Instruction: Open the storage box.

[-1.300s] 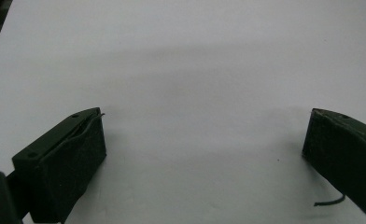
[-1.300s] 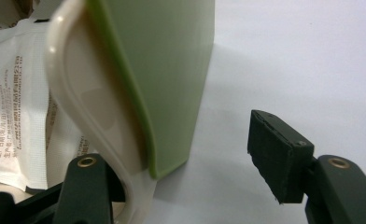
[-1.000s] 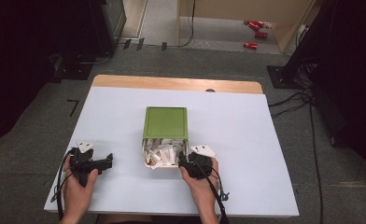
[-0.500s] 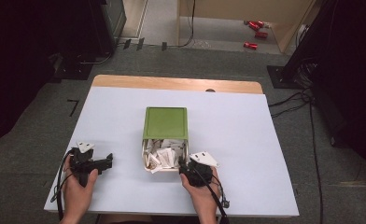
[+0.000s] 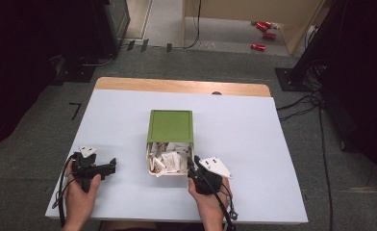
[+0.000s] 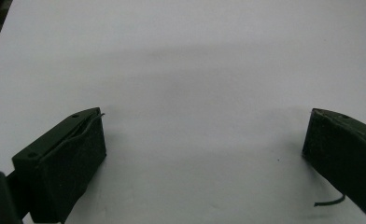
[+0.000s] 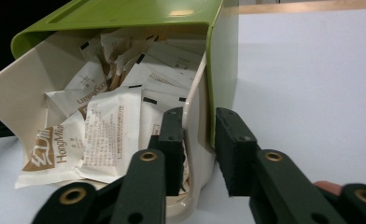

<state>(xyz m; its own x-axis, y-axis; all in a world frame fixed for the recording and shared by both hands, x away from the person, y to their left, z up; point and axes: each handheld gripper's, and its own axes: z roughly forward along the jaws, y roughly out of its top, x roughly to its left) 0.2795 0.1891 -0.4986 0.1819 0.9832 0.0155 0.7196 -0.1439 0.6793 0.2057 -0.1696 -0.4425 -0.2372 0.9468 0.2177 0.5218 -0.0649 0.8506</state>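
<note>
My right claw (image 7: 197, 154) sits low in the centre of the right gripper view, its two jaws straddling the cream wall of the inner drawer (image 7: 193, 140) at the near right corner of the box. One jaw is inside among the packets, the other outside against the wall; a sliver of gap shows on the outer side, so I judge it is closing on that wall but not yet pinched tight (I cannot tell for sure whether it bears on it). I hold it there because that thin wall is the only edge that offers a grip for pulling the drawer out from under the green lid (image 5: 170, 126).

In the high view the box stands at the centre of the white table (image 5: 254, 144), its open end toward me, with the right claw just at its lower right corner. My left claw (image 5: 110, 166) rests at the lower left of that frame, well apart from the box, jaws spread wide over bare table, released and holding nothing; it waits, I think, to steady the box if it slides.

The sachets (image 7: 107, 135) lie jumbled in the drawer, spilling toward the opening. On one I read "HongMan" in brown letters, and again on another turned upside down; the finer print is too small to read.
</note>
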